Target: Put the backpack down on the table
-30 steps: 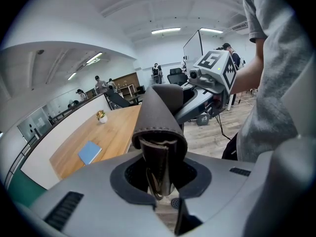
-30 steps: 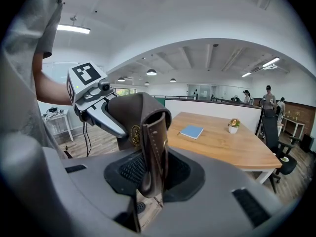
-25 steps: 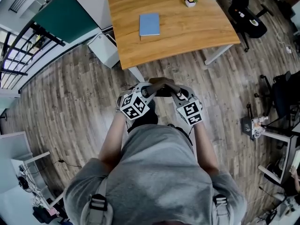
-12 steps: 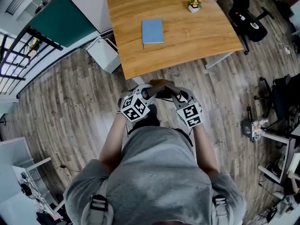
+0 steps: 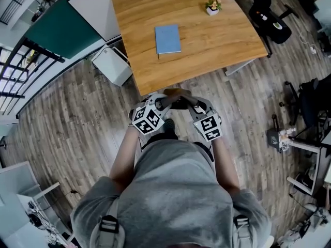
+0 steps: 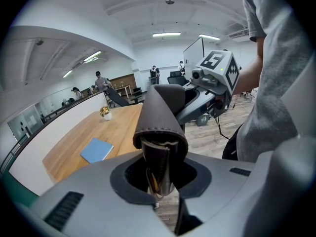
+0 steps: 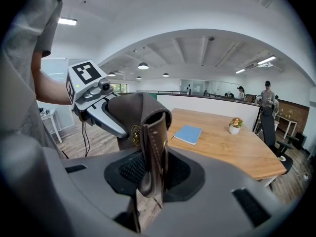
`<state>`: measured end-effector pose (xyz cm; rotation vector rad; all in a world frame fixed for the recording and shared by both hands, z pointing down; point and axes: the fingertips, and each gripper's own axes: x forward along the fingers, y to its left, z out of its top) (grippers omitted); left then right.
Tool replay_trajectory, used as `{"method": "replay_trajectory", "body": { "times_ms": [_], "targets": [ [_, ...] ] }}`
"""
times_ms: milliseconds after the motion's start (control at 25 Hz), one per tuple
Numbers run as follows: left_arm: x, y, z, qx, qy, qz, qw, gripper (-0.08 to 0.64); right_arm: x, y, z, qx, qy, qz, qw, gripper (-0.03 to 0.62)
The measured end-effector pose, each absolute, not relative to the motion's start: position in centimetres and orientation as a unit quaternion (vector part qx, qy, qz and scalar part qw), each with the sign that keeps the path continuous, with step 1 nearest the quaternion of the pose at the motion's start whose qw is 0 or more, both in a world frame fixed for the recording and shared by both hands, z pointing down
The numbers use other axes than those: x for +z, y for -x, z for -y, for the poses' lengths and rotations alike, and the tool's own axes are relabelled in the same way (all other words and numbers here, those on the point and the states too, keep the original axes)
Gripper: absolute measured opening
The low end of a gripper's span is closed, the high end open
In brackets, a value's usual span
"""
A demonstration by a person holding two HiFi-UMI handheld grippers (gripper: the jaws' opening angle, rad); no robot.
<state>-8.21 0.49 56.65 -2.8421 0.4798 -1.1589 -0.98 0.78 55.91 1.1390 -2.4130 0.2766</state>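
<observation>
Holding the backpack (image 5: 178,104) by its brown leather handle (image 5: 178,92), I have both tongs nipped onto it from opposite sides: the left gripper (image 5: 163,102) has its jaws drawn in to a narrow gap with the folded strap pinched between them, and the right gripper (image 5: 194,103) is clamped the same way on the other end. The bag hangs between them in front of my operator's body, above the floor (image 5: 77,118) and just short of the table (image 5: 207,40), whose near edge lies at twelve o'clock. To set it down well, I judge I should keep both grips level so the handle does not twist, bring the bag over the edge high enough to clear it, and lower it onto bare wood before letting go. The blue notebook (image 5: 168,39) lies at twelve o'clock and the small potted plant (image 5: 212,5) at one o'clock, so the open near-right part of the wooden top looks safest. A white cabinet (image 5: 111,65) stands at ten o'clock and a black office chair (image 5: 271,22) at two o'clock; people stand far off in the open office.
</observation>
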Motion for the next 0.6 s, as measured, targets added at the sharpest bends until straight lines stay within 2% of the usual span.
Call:
{"method": "replay_trajectory", "body": {
  "times_ms": [600],
  "targets": [
    [57.1, 11.3, 4.1, -0.372, 0.918, -0.133, 0.025, 0.086, 56.4, 4.1, 3.4, 0.107, -0.438, 0.864, 0.225, 0.084]
  ]
}}
